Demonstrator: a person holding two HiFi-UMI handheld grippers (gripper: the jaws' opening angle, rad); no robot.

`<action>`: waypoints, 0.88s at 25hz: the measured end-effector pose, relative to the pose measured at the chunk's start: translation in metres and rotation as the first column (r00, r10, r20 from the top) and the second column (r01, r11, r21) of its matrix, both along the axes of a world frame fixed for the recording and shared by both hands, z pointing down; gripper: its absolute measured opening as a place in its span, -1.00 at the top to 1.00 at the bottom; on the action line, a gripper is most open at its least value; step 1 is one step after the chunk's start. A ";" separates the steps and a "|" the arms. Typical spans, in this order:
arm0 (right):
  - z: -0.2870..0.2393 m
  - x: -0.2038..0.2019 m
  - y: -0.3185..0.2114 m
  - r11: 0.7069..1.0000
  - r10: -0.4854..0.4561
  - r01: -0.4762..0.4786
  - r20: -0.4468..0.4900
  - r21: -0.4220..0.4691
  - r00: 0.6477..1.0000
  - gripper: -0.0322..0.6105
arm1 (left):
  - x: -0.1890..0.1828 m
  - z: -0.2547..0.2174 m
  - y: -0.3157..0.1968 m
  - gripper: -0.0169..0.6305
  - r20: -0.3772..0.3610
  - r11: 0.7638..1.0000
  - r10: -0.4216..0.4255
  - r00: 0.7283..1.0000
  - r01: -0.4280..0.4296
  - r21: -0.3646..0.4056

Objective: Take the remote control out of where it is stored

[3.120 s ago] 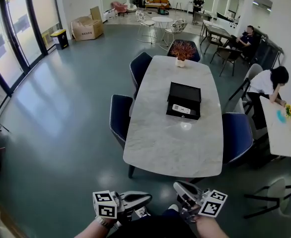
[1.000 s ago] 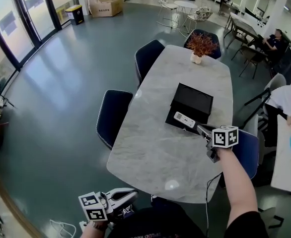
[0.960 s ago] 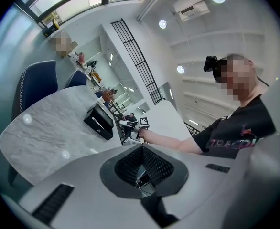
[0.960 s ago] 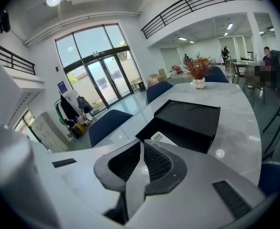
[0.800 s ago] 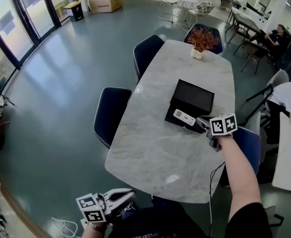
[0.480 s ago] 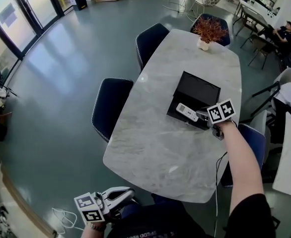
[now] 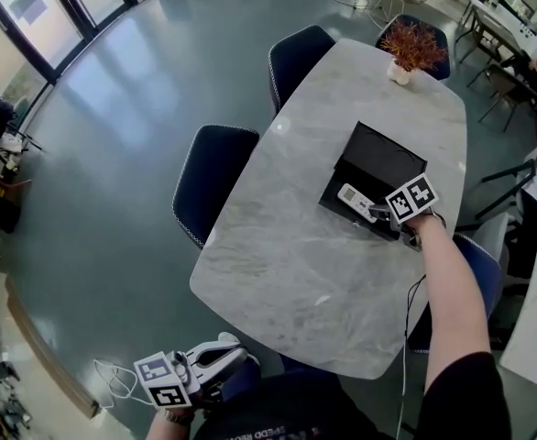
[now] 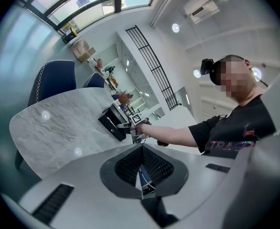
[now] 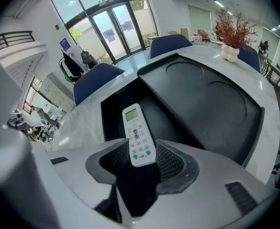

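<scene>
Just parting, right tongs (image 9: pixel 141 149) straddle remote control (image 9: pixel 136 130) without pressing; left tongs (image 8: pixel 143 150) closed.

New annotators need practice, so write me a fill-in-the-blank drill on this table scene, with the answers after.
The open box holding the white remote is ____ in colour. The right tongs stand ____ around the remote's near end. The left tongs are ____, gripping nothing. On the table's far end stands a potted ____.
Missing: black; open; shut; plant.
The right tongs' jaws have just been opening, remote between them.
</scene>
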State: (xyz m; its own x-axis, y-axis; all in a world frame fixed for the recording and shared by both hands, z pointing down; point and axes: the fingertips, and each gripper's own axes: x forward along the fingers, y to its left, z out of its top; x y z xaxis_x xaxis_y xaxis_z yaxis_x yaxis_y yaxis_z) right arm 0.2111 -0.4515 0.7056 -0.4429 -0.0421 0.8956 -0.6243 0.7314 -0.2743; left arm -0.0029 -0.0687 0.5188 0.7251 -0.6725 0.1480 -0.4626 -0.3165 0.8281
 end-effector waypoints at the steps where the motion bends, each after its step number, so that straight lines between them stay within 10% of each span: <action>1: 0.002 0.000 0.000 1.000 -0.007 0.007 -0.001 -0.008 1.000 0.40 | 0.001 0.000 0.000 0.94 0.000 1.000 -0.005 1.000 0.005 -0.003; 22: 0.021 -0.017 0.004 0.978 -0.207 0.202 -0.105 -0.060 0.973 0.34 | 0.004 0.008 -0.001 0.94 -0.001 0.999 -0.046 0.999 0.046 -0.030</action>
State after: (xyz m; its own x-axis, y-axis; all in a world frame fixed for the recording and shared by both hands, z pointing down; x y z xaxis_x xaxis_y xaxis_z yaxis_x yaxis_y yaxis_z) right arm 0.1938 -0.4478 0.7269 -0.3365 0.0843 0.9379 -0.4912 0.8340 -0.2513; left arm 0.0007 -0.0696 0.5272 0.6938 -0.7005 0.1672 -0.4749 -0.2704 0.8375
